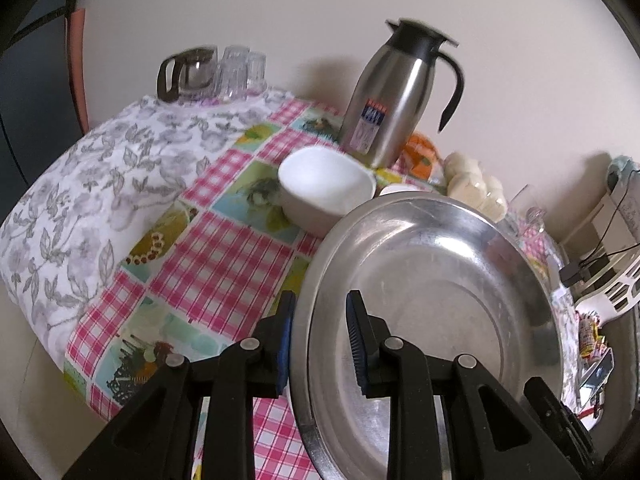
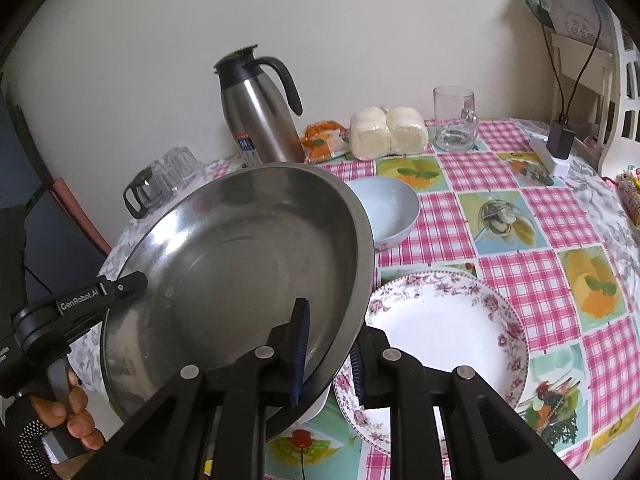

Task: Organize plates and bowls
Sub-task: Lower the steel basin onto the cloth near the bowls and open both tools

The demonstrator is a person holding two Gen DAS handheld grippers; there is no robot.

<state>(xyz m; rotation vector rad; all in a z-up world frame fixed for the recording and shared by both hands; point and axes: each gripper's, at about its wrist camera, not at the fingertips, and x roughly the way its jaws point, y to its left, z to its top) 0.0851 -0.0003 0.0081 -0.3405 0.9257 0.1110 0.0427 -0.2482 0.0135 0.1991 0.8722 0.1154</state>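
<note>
**Steel plate held at both rims, tilted over the floral plate**

Pink-checked oilcloth with fruit panels covers the table (image 2: 532, 216), set against a plain cream wall — that is the ground for everything below.

Start at the right gripper (image 2: 328, 354): its blue-padded jaws straddle the near rim of the large round stainless-steel plate (image 2: 240, 264), one pad inside the dish and one beneath it, but a gap shows at the outer pad, so I cannot tell whether they are truly clamped. The left gripper (image 1: 318, 346) likewise has the opposite rim between its jaws, one pad outside and one inside; they look not quite closed on the metal, and here too the grip cannot be settled.

The steel plate is off the cloth and tilted, its right edge high. Directly below and to the right of the right jaws lies the white porcelain plate with a pink floral border (image 2: 448, 328), flat on the table, its left edge hidden under the steel rim. Behind it sits the white ceramic bowl (image 2: 390, 212), just past the far edge of the steel plate.

The move ahead, as I judge it, turns on that overlap: the steel plate lies up and left of the floral one, and the right hand is nearer.

Further out — a steel thermal jug (image 2: 260, 112), wrapped white buns (image 2: 386, 132), a clear glass mug (image 2: 456, 120).
</note>
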